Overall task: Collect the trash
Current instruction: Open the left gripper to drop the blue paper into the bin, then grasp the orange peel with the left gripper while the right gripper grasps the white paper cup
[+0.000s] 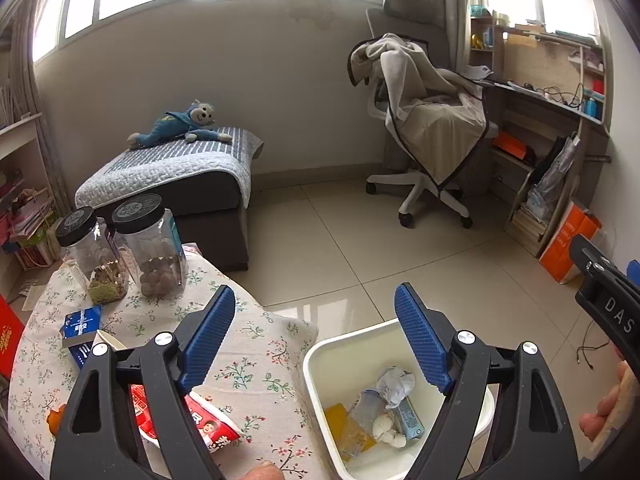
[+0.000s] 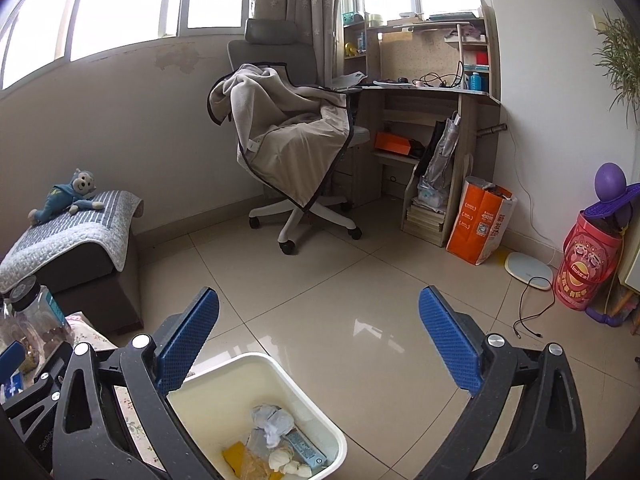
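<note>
- Pale glossy floor tiles (image 2: 360, 280) fill the middle of the room, with a covered office chair (image 2: 288, 136) and a wooden desk with shelves (image 2: 432, 92) at the far wall.
- Near the cameras, a small round table with a flowered cloth (image 1: 248, 364) stands just beside a white square plastic bin (image 1: 320, 364); the bin touches or almost touches the table's right edge.
- Inside the bin already lie a crumpled grey-blue paper (image 1: 394, 384), a pale blue carton (image 1: 412, 420), a yellow piece (image 1: 336, 412) and white wads (image 1: 386, 428).
- The left tongs (image 1: 314, 340) are wide, with nothing between the blue pads; they hang over the table's right edge and the bin's near-left corner.
- The right tongs (image 2: 318, 344) are also wide and empty, above the bin's far rim and the floor.
- On the table remain a red and white snack packet (image 1: 208, 424) at the near edge, under the left finger of the left tongs, and a blue and white small box (image 1: 82, 328) with a paper cup (image 1: 110, 342) toward the left edge. Two clear jars with black lids (image 1: 140, 248) at the far edge look like food, not trash.
- I judge the packet is the next thing: it lies low and left of the left tongs, its long axis slanting from the table's middle down to the near edge.
- The left hand is nearer; the right one would need to cross the bin.
</note>
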`<state>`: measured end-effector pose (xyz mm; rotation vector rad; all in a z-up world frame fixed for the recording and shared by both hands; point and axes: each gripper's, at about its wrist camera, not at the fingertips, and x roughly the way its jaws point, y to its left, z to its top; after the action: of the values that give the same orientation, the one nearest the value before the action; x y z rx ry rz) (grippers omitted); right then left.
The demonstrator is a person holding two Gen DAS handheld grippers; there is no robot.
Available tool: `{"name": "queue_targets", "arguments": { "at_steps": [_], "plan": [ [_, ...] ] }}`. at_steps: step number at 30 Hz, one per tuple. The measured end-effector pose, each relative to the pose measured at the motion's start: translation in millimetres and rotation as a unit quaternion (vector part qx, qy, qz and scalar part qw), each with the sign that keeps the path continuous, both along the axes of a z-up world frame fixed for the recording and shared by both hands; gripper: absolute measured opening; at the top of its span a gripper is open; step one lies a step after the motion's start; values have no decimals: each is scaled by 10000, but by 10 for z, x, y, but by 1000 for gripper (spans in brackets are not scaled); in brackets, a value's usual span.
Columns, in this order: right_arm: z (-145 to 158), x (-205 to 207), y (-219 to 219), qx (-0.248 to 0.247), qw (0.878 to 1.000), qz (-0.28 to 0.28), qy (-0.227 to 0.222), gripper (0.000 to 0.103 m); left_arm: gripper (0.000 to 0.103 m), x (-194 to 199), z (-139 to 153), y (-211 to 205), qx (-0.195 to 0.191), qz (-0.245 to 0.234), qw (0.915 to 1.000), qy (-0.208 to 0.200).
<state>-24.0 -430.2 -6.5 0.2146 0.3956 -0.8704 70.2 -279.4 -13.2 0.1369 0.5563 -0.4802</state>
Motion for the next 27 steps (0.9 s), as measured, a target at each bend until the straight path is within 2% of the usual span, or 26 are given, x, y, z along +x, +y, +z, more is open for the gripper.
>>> {"name": "queue_targets", "arguments": {
  "at_steps": [14, 20, 27],
  "plan": [
    [22, 386, 763, -360, 9961, 803, 69, 96, 85, 61, 131, 883, -105, 998, 9936, -519],
    [46, 488, 1132, -609, 9915, 1151, -1, 96, 86, 136, 164, 1236, -154, 1390, 9888, -523],
    [29, 660, 1475, -616, 9862, 1537, 35, 96, 86, 189, 165, 1576, -59, 1755, 9830, -533]
  ]
}}
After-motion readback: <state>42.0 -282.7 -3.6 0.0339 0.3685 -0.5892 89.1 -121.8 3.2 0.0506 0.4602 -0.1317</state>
